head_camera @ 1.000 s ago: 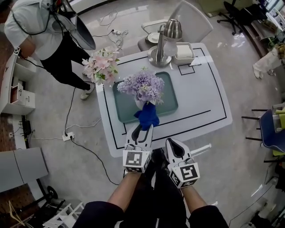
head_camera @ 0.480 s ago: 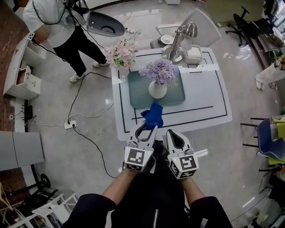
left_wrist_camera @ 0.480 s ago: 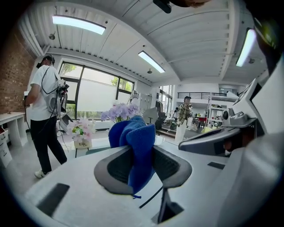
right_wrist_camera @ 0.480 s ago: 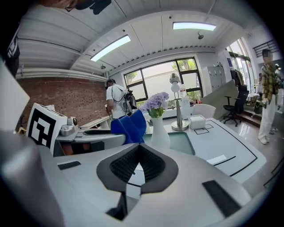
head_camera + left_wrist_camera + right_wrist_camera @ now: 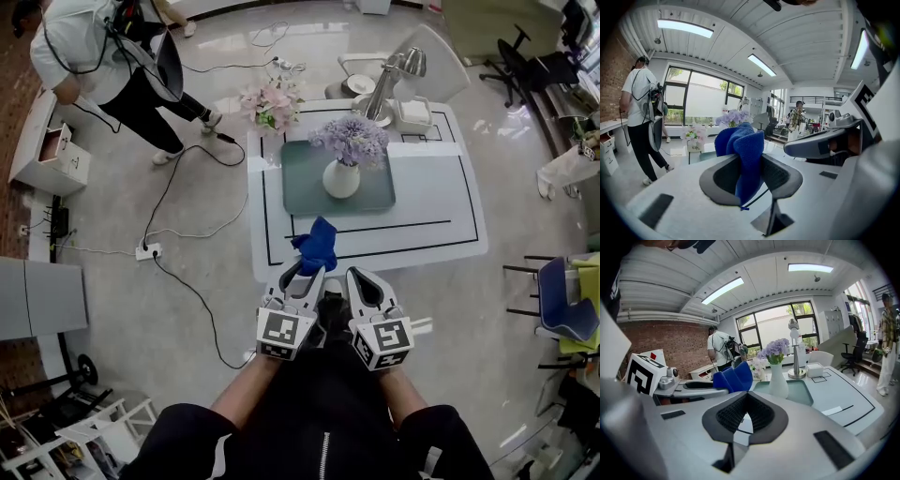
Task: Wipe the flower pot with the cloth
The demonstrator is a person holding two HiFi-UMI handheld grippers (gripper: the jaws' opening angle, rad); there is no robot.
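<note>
A white flower pot [image 5: 341, 178] with purple flowers stands upright on a teal tray [image 5: 300, 192] on the white table [image 5: 441, 216]. My left gripper [image 5: 307, 270] is shut on a blue cloth [image 5: 317, 246], which it holds over the table's near edge, well short of the pot. In the left gripper view the cloth [image 5: 740, 154] bunches up between the jaws of the left gripper [image 5: 749, 176]. My right gripper [image 5: 361, 279] hangs beside it, shut and empty. The right gripper view shows the right gripper [image 5: 745, 413], the pot [image 5: 778, 380] ahead and the cloth [image 5: 733, 376] to the left.
A pot of pink flowers [image 5: 272, 101] sits at the table's far left corner. A metal desk lamp [image 5: 389, 80] and a white box [image 5: 412, 112] stand at the back. A person [image 5: 94, 56] stands at far left. Cables and a power strip [image 5: 143, 251] lie on the floor.
Both grippers and the cloth have drawn back from the pot toward the table's near edge; the cloth no longer touches the pot. The person at far left has shifted.
</note>
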